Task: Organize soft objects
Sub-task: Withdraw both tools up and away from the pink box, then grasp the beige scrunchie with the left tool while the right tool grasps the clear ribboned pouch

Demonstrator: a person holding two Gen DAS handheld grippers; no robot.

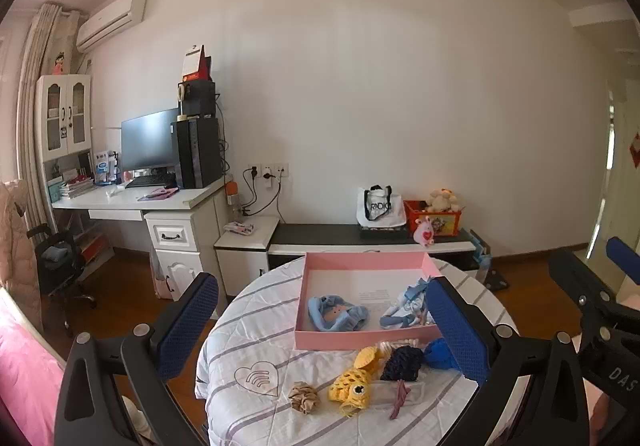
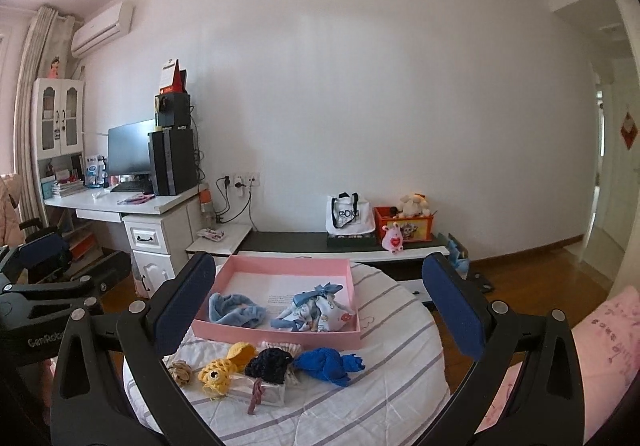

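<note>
**Both tongs wide open, nothing held; soft items split between pink box and table**

Round table [image 2: 384,398], striped white quilted cover. Near edge cut off by the frame and by both tool bodies, so the full shape is not readable.

Pink box [image 2: 280,338] sits on the far half of the table, shallow, open top. Right end partly hidden behind a blue pad in the left wrist view.

Inside the box: light blue headband [image 2: 236,310] on the left side, patterned white-and-blue cloth bundle [image 2: 316,310] on the right side. The two lie apart. Print on the bundle too small to make out.

In front of the box, on the cover, in a row:
- blue knitted piece [image 2: 328,364], rightmost, mostly hidden in the left wrist view
- dark navy knitted piece [image 2: 270,364], touching the blue one
- yellow crochet fish [image 2: 222,368], one eye showing, tail toward the box
- clear flat packet [image 2: 272,392] with a mauve ribbon [image 2: 256,394] on it, contents unclear
- beige scrunchie [image 2: 180,370], leftmost
- cream item [image 2: 282,346] against the box wall, mostly hidden

Left tongs [image 1: 324,330]: spread wide, holding nothing, above the table.
Right tongs [image 2: 320,318]: same, spread wide, holding nothing.
</note>
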